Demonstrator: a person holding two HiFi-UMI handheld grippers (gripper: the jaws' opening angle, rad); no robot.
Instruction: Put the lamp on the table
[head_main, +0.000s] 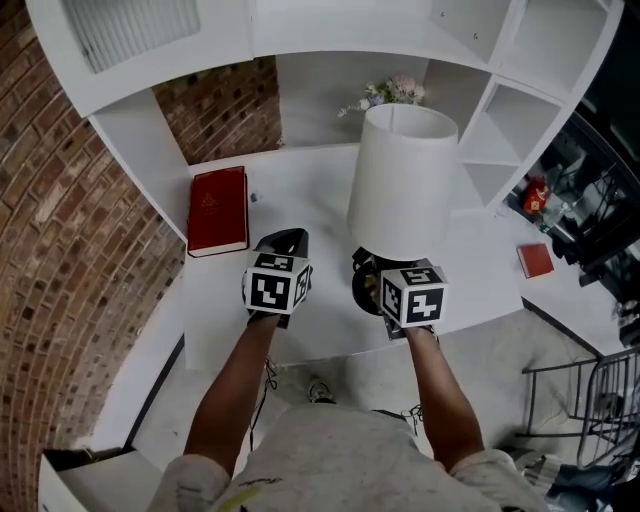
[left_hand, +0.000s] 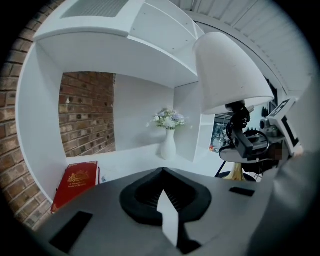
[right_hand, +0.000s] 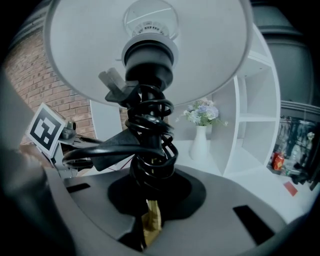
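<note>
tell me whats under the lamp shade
Under the lamp shade: a black socket, a black cord coiled round the brass stem, which the right gripper clamps. The base is mostly covered.

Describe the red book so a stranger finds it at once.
Start at the white desk under the curved shelves and go to its left end by the brick wall. The red book lies flat there, left of the lamp. It is large, with a gold emblem on its cover, unlike the smaller red item at the desk's far right.
</note>
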